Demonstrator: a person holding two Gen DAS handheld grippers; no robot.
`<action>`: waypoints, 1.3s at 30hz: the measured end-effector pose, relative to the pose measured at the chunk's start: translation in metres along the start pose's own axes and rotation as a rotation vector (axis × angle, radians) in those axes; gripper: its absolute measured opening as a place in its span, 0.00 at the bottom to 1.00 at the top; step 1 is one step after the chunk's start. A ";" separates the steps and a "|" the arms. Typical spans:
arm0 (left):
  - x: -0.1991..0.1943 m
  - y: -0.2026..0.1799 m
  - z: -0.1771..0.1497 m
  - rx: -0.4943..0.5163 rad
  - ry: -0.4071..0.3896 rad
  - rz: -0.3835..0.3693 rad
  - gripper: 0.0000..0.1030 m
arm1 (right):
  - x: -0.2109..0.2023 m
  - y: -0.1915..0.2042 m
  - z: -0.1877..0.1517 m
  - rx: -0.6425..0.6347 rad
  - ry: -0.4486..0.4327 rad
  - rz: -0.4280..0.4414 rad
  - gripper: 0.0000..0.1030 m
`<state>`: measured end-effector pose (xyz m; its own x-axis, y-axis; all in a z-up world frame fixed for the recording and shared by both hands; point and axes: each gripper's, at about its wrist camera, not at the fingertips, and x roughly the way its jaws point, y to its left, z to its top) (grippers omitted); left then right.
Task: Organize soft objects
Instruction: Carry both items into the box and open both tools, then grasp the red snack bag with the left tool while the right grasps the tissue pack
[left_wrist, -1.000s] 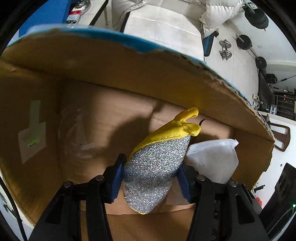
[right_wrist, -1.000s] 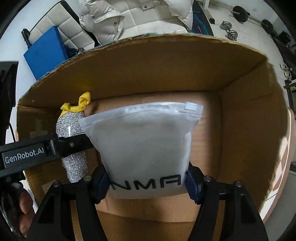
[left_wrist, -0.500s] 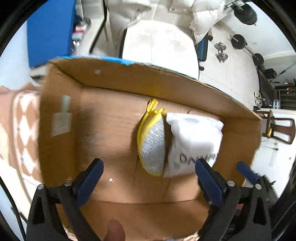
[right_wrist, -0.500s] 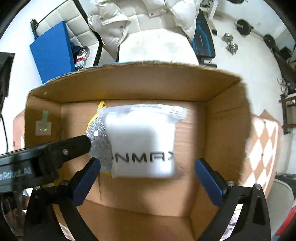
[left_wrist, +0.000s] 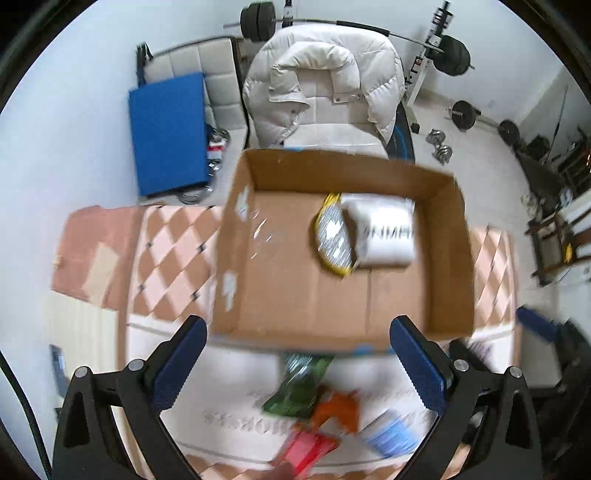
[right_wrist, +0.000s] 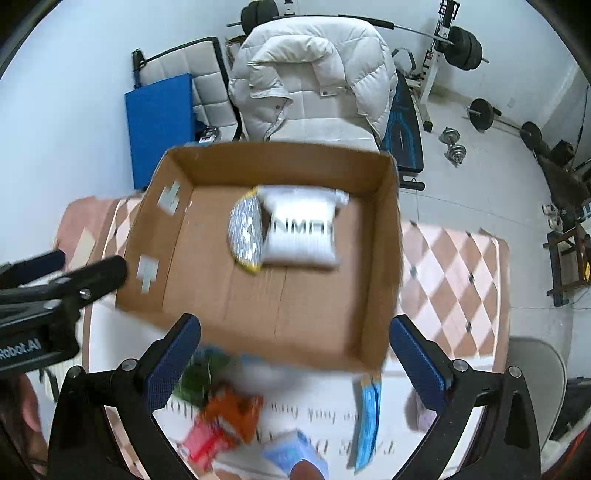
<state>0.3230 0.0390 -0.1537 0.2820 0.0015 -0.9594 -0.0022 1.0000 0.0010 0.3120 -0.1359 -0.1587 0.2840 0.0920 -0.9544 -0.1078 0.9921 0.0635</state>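
An open cardboard box (left_wrist: 448, 258) (right_wrist: 389, 258) stands on the table. Inside it lie a silver-and-yellow glittery pouch (left_wrist: 332, 236) (right_wrist: 245, 230) and a white zip bag (left_wrist: 384, 232) (right_wrist: 301, 230) with black letters, side by side against the far wall. My left gripper (left_wrist: 295, 354) is open and empty, above the box's near edge. My right gripper (right_wrist: 295, 350) is open and empty, also above the near edge. In front of the box lie blurred soft packets: green (left_wrist: 295, 387) (right_wrist: 197, 376), orange (left_wrist: 338, 410) (right_wrist: 232, 410), red (left_wrist: 306, 450) (right_wrist: 203, 439) and blue (left_wrist: 388, 435) (right_wrist: 291, 454).
The table has a pink and white diamond cloth (left_wrist: 170, 254) (right_wrist: 450, 280). Behind it stand a chair with a white puffy jacket (left_wrist: 325, 85) (right_wrist: 314, 77), a blue pad (left_wrist: 170, 133) and gym weights (left_wrist: 439, 147). The left gripper's body (right_wrist: 48, 299) shows at the right view's left edge.
Both grippers opened, let go of the glittery pouch and the white bag inside the box, and pulled up and back. The table in front of the box has come into view.
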 end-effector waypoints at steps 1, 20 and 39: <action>0.006 -0.001 -0.008 0.010 -0.004 0.018 0.99 | -0.004 0.002 -0.015 -0.008 -0.008 -0.007 1.00; 0.178 -0.034 -0.228 0.242 0.451 0.076 0.78 | 0.134 0.014 -0.218 -0.210 0.354 -0.109 1.00; 0.194 -0.014 -0.271 -0.037 0.540 -0.013 0.55 | 0.155 -0.026 -0.255 0.120 0.518 0.033 0.71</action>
<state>0.1174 0.0247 -0.4163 -0.2514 -0.0214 -0.9676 -0.0380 0.9992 -0.0123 0.1153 -0.1688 -0.3824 -0.2284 0.0991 -0.9685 0.0094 0.9950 0.0996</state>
